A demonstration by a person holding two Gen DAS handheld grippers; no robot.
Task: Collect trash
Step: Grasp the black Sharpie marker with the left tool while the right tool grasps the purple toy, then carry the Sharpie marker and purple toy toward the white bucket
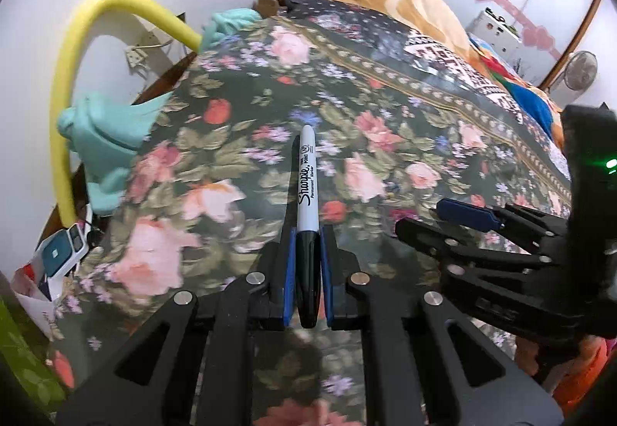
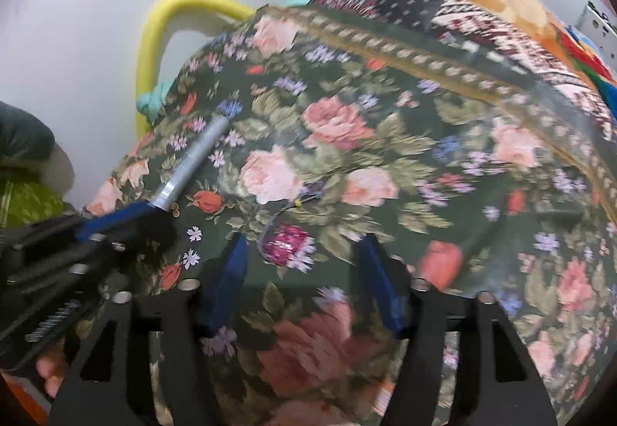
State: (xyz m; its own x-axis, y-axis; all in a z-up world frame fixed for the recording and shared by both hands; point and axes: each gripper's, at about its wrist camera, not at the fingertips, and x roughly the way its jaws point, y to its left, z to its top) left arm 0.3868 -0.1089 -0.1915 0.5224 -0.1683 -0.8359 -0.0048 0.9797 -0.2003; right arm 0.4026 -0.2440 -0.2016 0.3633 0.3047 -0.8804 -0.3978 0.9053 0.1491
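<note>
Gripping one grey-barrelled Sharpie permanent marker with a black cap (image 1: 307, 194), the left claw (image 1: 307, 271) has its two blue pads pressed against the capped end, so the barrel sticks straight out ahead over the bed with the dark floral quilt (image 1: 385, 110). Held by the cap that way, the pen looks secure enough to carry off, which I judge is the reason for the grip: it is the piece of rubbish already picked up.

From the right wrist view the same marker (image 2: 196, 160) shows at the left, slanting up from the left claw (image 2: 150, 208), clear of the quilt (image 2: 443, 156).

The right claw (image 2: 304, 271) stands wide apart and holds nothing. Between its blue fingers (image 2: 231, 271) lies one small crumpled magenta foil wrapper (image 2: 287, 244) on the quilt, with a thin dark thread or wire (image 2: 285, 210) trailing beside it; blur makes the thread hard to read. The spread jaws straddling the wrapper suggest it is the next thing to collect.

Counted: one marker, one wrapper, two claws. No bin shows in either view.
</note>
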